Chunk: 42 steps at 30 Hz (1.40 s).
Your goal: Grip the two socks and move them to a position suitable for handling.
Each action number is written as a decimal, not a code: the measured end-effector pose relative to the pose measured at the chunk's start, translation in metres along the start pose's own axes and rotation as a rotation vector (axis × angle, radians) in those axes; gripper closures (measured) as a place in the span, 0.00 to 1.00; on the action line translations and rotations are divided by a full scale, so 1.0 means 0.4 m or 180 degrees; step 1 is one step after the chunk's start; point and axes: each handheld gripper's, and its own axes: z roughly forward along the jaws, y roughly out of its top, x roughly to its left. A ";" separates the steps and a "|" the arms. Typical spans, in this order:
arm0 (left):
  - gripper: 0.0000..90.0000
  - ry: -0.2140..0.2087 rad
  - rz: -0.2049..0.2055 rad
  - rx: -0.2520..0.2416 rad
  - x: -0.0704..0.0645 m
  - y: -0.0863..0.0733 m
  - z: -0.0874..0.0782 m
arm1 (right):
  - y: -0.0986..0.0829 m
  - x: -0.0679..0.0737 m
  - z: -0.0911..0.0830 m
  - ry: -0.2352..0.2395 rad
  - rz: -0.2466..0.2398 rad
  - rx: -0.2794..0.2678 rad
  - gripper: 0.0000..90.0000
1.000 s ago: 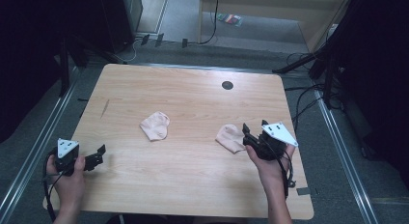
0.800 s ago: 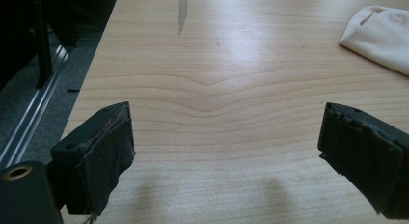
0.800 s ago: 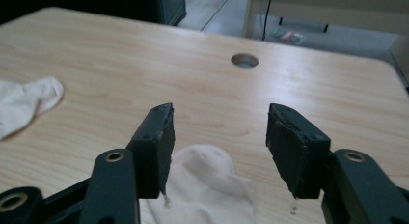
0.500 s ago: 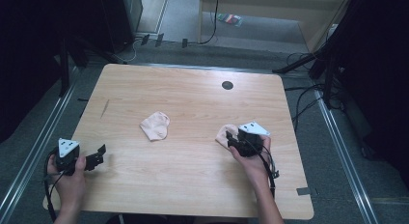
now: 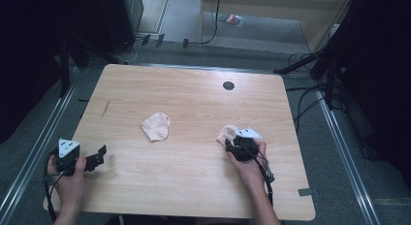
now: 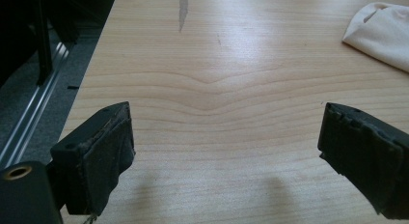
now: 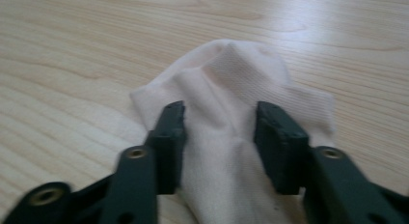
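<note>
Two pale pink socks lie on the wooden table (image 5: pixel 194 176). One sock (image 5: pixel 156 126) lies flat near the table's middle, and its edge (image 6: pixel 381 33) reaches into the left gripper view at top right. The other sock (image 5: pixel 225 134) (image 7: pixel 231 98) lies right of centre. My right gripper (image 5: pixel 234 143) (image 7: pixel 219 125) is down on this sock, jaws partly narrowed with bunched fabric between them, touching both pads (image 7: pixel 270 137). My left gripper (image 5: pixel 99 154) (image 6: pixel 226 137) rests low at the table's front left, jaws wide apart over bare wood.
A dark round grommet hole (image 5: pixel 228 85) sits near the table's far edge. A grey streak (image 5: pixel 105 108) (image 6: pixel 183 9) marks the wood at the left. Cables (image 5: pixel 305 99) and stand legs lie on the floor to the right.
My right gripper has moved left and down onto the right sock, and its jaws now straddle the fabric. The left gripper has stayed put.
</note>
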 end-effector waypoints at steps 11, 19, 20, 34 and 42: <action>0.06 -0.0021 0.0012 -0.0011 -0.001 0.003 -0.008 | 0.006 -0.033 -0.043 0.0025 0.0382 -0.0254 0.96; 0.07 -0.0126 0.0082 -0.0138 -0.053 0.035 -0.038 | 0.046 0.007 -0.141 0.0106 0.0313 -0.0517 0.96; 0.07 -0.0151 0.0107 -0.0153 -0.065 0.041 -0.044 | 0.046 0.007 -0.141 0.0106 0.0313 -0.0517 0.96; 0.07 -0.0657 0.0376 -0.0292 -0.260 0.100 -0.064 | 0.094 0.142 -0.275 0.0158 0.0036 -0.0777 0.96; 0.07 -0.1107 0.0420 -0.0392 -0.351 0.110 -0.068 | 0.061 0.243 -0.264 0.0280 -0.0134 -0.0746 0.95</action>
